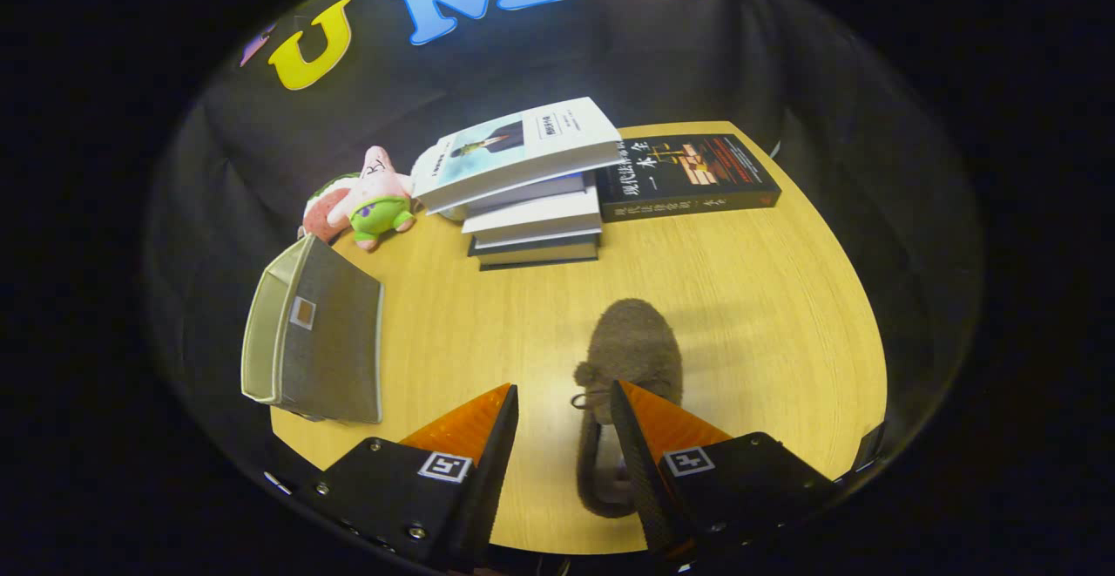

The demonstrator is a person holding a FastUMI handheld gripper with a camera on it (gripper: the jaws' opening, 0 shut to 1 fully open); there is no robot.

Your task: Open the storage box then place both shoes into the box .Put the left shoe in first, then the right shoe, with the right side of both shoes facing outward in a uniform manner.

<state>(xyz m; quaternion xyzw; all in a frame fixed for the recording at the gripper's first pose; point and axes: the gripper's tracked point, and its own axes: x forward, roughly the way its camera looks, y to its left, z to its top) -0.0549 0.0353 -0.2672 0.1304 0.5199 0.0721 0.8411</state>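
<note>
- I see the wooden bench (740,297) carrying everything.
- The grey storage box (318,341) sits left of my gripper (564,402), well apart from the shoe.
- A stack of books (531,201) stands beyond, a dark book (688,177) beside it.
- The brown shoe (634,354) lies between the fingers, against the right one.
- A plush toy (376,197) rests by the stack.
- My gripper is spread open, gripping nothing.

- I see a light wood-grain desk (766,297) with a rounded far edge.
- Black cloth wall (784,62) hangs behind it, creased in soft folds.
- Warm light glares brightly on the desk's near part, dimming toward the wall.
</note>
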